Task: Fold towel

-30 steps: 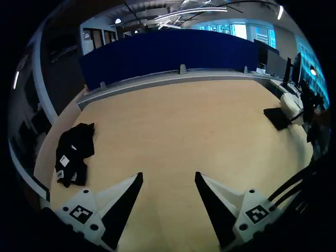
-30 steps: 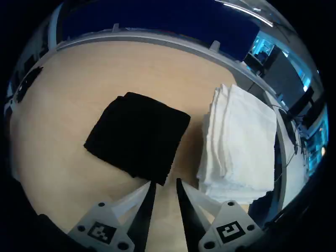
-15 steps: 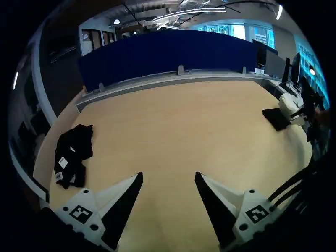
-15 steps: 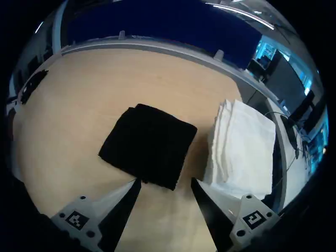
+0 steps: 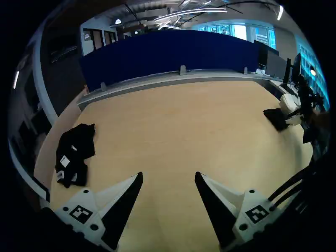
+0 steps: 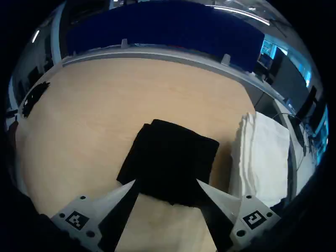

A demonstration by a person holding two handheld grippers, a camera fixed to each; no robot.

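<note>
Right gripper [image 6: 166,181] spread wide at folded black towel's [image 6: 174,161] near edge; left gripper [image 5: 168,172] spread above table [image 5: 189,122]

Black towel [image 6: 172,166], folded into a square, lying flat on wooden table [image 6: 92,109]

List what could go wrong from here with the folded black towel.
1. The open right gripper hangs over the near edge of the folded black cloth towel; closing there might pinch only the top layer and undo the fold.
2. The stack of folded white towels lies close beside it, near the right edge of the light wooden table; a sideways drag could nudge the stack off.
</note>
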